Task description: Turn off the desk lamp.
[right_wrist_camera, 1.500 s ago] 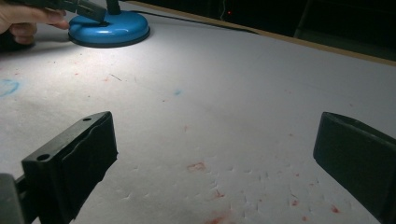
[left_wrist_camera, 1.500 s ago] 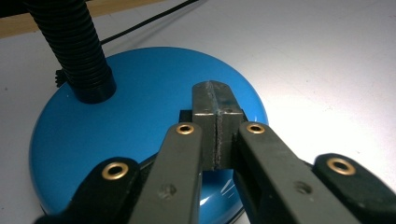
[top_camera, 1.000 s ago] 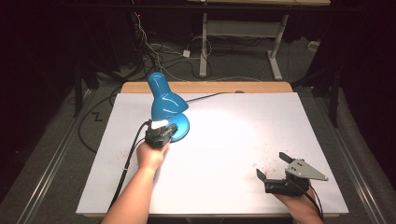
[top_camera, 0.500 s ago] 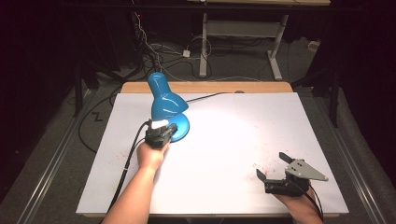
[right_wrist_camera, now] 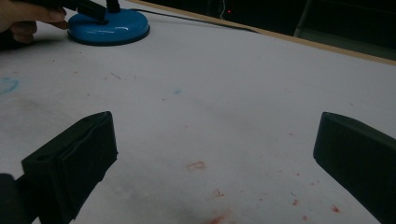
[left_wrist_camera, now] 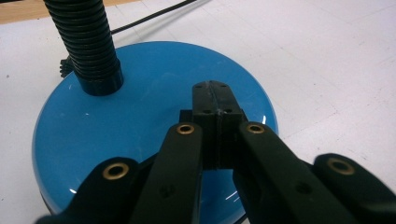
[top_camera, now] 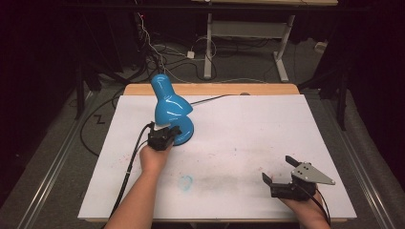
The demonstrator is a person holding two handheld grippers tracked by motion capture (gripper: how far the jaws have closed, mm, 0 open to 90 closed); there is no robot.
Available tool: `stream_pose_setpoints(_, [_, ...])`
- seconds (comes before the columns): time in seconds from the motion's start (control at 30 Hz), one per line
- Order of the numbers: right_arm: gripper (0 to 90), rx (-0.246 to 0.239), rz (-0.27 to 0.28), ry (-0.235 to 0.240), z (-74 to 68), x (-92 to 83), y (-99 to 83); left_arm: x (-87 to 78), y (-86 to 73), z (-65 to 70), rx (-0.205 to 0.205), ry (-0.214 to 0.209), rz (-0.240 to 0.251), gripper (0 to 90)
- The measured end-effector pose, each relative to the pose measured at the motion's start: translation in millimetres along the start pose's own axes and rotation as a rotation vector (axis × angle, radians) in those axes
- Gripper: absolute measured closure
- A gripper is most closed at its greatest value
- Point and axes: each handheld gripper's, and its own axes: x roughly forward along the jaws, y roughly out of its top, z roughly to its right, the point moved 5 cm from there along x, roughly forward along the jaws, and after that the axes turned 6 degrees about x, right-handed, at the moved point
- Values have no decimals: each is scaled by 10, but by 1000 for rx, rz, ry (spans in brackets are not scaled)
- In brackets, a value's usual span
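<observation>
Two grippers working: left gripper [top_camera: 162,136] resting with jaws pressed together over the base of the blue lamp [top_camera: 170,107], standing at the tabletop's [top_camera: 248,124] far left; right gripper [top_camera: 282,172] sitting near the front right, jaws spread wide, holding nothing.

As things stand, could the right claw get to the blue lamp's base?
Probably yes. The right claw, jaws wide open, sits near the table's front edge, with bare white surface between it and the lamp base. The left claw, shut over the base, crowds the near side.
</observation>
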Motion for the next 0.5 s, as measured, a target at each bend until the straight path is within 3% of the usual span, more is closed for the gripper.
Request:
stream_pose_setpoints(0.33, [4, 4, 6, -3, 12, -12, 7, -57, -4, 1, 26, -24, -3, 883])
stream_pose_setpoints(0.5, [4, 5, 0, -4, 16, -2, -3, -92, -9, 45, 5, -42, 18, 882])
